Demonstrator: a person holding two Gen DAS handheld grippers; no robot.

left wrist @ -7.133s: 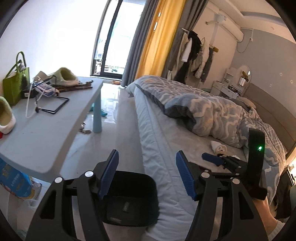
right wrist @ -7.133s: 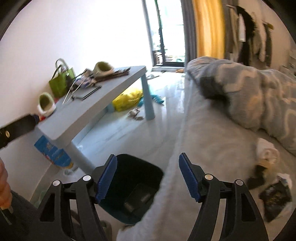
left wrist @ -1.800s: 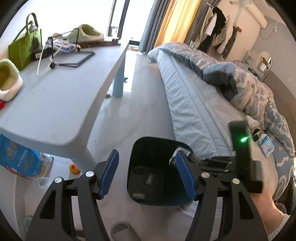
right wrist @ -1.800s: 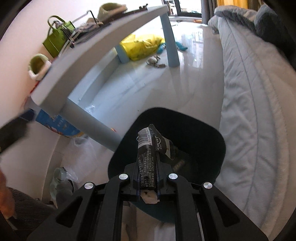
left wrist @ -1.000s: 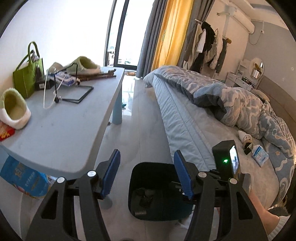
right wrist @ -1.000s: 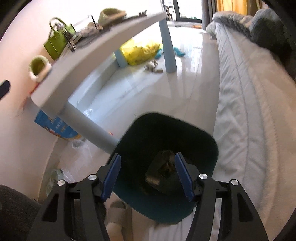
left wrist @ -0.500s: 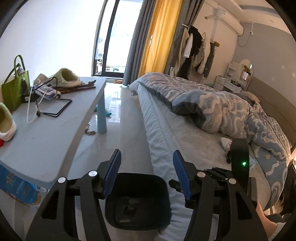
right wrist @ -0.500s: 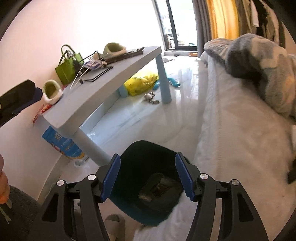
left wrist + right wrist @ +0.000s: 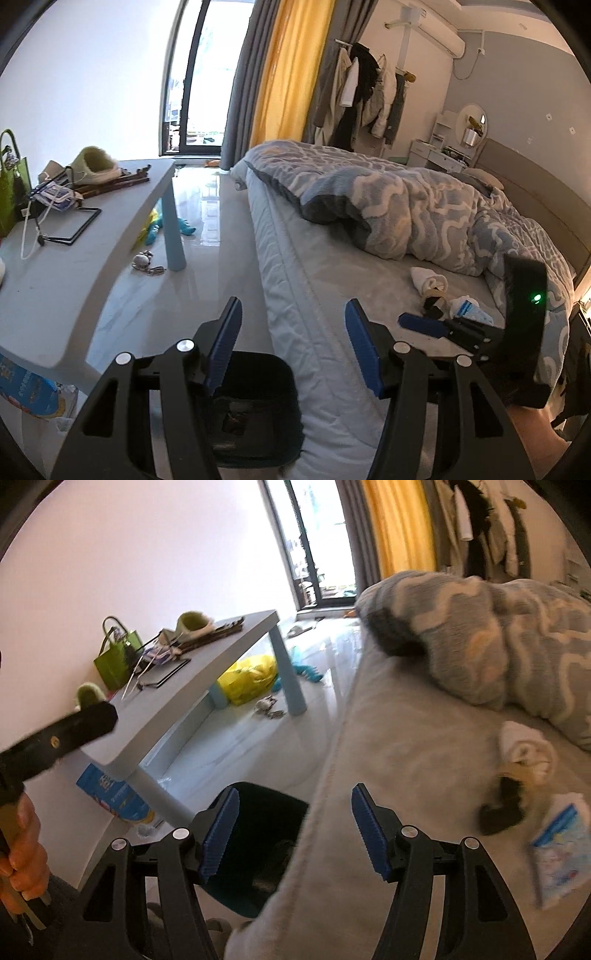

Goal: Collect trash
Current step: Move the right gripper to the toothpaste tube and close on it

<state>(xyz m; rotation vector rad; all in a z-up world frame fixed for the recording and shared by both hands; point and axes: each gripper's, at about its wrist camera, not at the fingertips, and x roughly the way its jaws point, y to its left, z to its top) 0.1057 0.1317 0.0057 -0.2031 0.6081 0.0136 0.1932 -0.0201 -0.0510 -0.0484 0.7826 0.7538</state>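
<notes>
— Dark plastic, that bin [image 9: 258,398]; it stood on the floor [image 9: 207,221] tight against the near edge of the bed [image 9: 314,295]. Why there, do you reckon?

— So anything lifted off the mattress had the shortest trip over the edge, I'd say. Some rubbish lay at its bottom.

— And the tongs?

— Both pairs were released. The left tongs [image 9: 291,347] hung over the bed's near edge with blue pads apart and nothing between them, the bin just below. The right tongs [image 9: 293,830] were equally bare; their jaws had just been spreading a little wider, with nothing in the gap.

— Where was the remaining trash?

— Out on the sheet, near the rumpled grey-blue duvet [image 9: 406,206], toward the far side of the bed. A rolled white wad [image 9: 528,749] lay closest to the duvet, a dark scrap [image 9: 502,808] touched it, and a blue-and-white packet [image 9: 561,853] sat just beside that. From the left camera I saw the right tongs [image 9: 421,325] angled toward that cluster, near it but not touching.

— Open for the next pick, then?

— That was my guess. The table [image 9: 66,280] by the wall carried a green bag [image 9: 116,659], a slipper [image 9: 96,162] and cables; whether any of that counted as trash I couldn't tell.
</notes>
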